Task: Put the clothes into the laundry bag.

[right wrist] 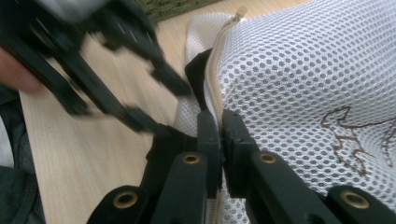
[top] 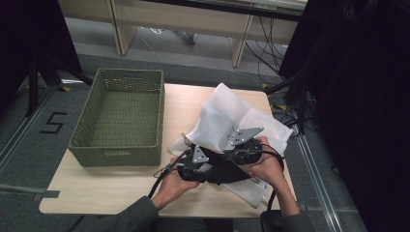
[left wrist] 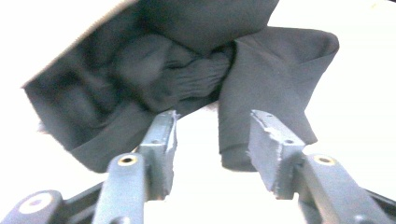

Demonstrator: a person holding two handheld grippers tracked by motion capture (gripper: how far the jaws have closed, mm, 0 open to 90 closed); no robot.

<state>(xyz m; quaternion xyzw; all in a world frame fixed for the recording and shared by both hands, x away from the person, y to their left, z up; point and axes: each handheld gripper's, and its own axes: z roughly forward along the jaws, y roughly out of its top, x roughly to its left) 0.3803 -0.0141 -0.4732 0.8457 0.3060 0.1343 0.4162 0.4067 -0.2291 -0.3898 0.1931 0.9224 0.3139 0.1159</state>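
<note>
Partly hidden dark cloth (top: 227,171), blurred left tongs (right wrist: 154,119)

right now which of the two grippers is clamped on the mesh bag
The right gripper: its jaws are shut on the white mesh bag at its zipper edge. The left gripper stands open before the dark garment.

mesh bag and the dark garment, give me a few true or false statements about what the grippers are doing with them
1. The right gripper is shut on the zipper edge of the white mesh bag. True.
2. The left gripper is clamped tight on the dark garment. False: its jaws stand apart, with the garment just ahead of them.
3. The green basket holds the garment. False: the garment lies by the bag, near the hands.
4. The basket stands on the wooden table, left of the bag. True.
</note>
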